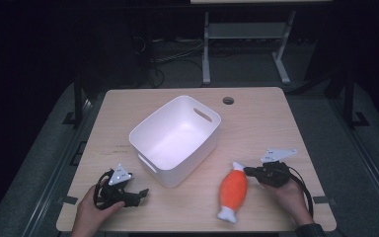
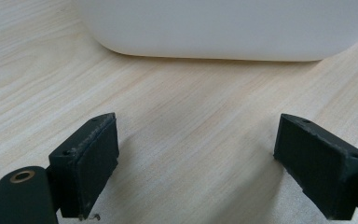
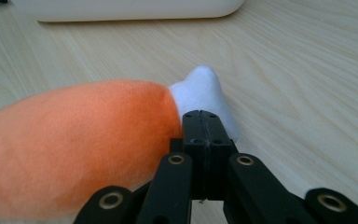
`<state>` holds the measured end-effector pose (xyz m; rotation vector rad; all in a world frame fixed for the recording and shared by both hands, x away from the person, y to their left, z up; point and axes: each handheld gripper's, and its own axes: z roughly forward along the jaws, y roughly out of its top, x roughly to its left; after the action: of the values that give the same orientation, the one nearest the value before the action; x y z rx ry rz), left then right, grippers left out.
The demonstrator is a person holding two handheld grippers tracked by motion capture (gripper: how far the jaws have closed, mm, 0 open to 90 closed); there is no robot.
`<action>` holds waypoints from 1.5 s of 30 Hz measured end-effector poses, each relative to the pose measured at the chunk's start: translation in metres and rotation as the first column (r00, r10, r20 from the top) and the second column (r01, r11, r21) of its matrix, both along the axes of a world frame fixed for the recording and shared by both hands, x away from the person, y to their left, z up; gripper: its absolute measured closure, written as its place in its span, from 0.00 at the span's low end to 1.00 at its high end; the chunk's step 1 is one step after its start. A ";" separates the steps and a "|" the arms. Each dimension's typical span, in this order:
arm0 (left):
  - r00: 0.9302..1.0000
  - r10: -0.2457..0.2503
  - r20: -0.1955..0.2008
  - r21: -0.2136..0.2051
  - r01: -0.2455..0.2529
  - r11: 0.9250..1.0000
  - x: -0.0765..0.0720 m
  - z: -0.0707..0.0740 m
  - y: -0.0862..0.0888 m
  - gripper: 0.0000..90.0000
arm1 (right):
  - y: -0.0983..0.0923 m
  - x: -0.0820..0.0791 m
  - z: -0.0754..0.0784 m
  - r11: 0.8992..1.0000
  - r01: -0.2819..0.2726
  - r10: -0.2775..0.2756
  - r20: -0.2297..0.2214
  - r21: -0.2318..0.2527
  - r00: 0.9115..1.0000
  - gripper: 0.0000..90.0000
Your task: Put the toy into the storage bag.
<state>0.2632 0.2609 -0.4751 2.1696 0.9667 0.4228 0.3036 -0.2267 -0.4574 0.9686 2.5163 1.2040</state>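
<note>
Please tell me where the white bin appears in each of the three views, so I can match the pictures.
High view: white bin at table centre, empty.
Left gripper view: its lower wall spans the top edge, beyond the open jaws.
Right gripper view: its base lies along the top left edge.
Shared landmark: the light wooden table.

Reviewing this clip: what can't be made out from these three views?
- Right gripper view: fingers pressed together at the toy's white tip; whether any fabric is pinched is hidden behind them.
- Left gripper view: bin cut off by the top edge; inside unseen.
- High view: toy's details too small; table's near edge partly behind the hands.
</note>
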 end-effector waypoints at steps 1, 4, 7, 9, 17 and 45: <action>1.000 0.000 0.000 0.000 0.000 1.000 0.000 0.000 0.000 0.14 | 0.002 0.001 0.001 1.000 0.001 -0.001 0.000 0.005 1.000 1.00; 1.000 -0.001 -0.002 0.002 0.001 1.000 0.000 0.000 0.000 0.14 | 0.008 0.007 0.003 1.000 -0.011 0.011 0.009 0.001 1.000 1.00; 1.000 0.003 -0.002 -0.005 -0.003 1.000 0.000 0.000 0.000 0.14 | 0.013 0.010 0.003 1.000 -0.016 0.016 0.014 0.004 1.000 1.00; 1.000 0.004 -0.002 -0.003 -0.004 1.000 0.000 0.000 0.000 0.14 | 0.017 0.013 0.004 1.000 -0.025 0.025 0.013 -0.003 1.000 1.00; 1.000 0.002 -0.001 -0.002 -0.002 1.000 0.000 0.000 0.000 0.14 | 0.037 0.026 0.006 0.998 -0.061 0.061 0.010 -0.007 0.998 1.00; 1.000 0.002 -0.002 -0.002 -0.002 1.000 0.000 0.000 0.000 0.14 | 0.051 0.026 0.020 0.997 -0.079 0.079 0.008 0.022 0.997 0.88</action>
<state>0.2631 0.2607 -0.4750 2.1676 0.9700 0.4211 0.3293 -0.1760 -0.4375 0.8753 2.5631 1.2576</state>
